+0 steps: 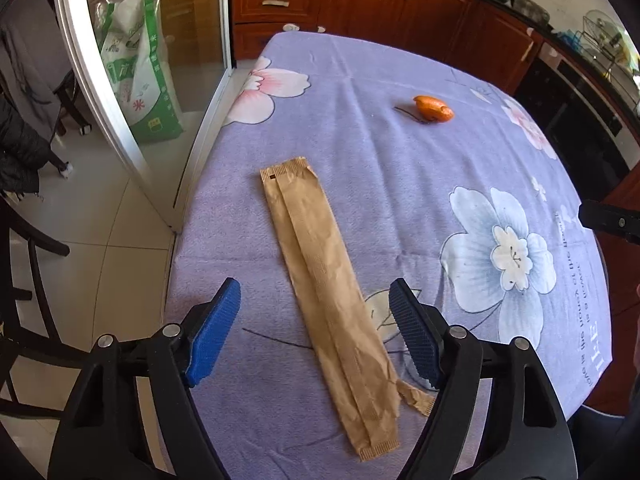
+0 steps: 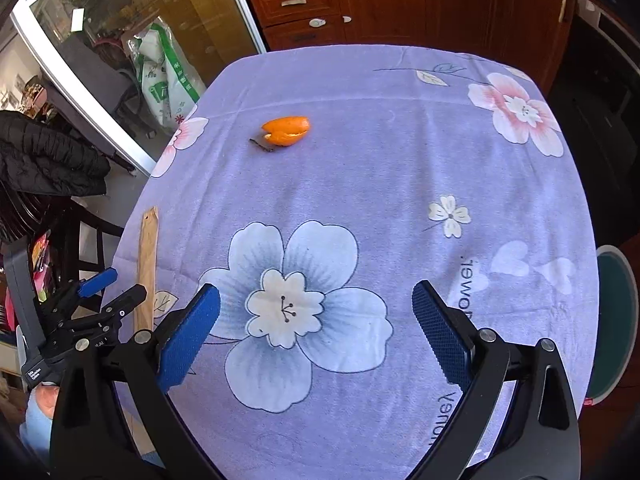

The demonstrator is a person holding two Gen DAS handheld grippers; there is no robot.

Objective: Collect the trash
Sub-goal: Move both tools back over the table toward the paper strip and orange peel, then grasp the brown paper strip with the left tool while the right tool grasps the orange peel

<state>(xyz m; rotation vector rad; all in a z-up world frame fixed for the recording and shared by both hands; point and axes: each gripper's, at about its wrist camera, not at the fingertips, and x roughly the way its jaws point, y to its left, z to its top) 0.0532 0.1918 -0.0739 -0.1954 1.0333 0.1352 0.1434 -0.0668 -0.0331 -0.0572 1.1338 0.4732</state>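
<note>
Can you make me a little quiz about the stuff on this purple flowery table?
1. True or false: the long brown paper wrapper lies flat between the left gripper's open blue pads.
2. Which piece of trash lies farther from both grippers: A, the wrapper, or B, the orange fruit peel?
3. What is the right gripper holding?

Key: 1 true. 2 B. 3 nothing; it is open over a printed blue flower on the purple tablecloth.
</note>
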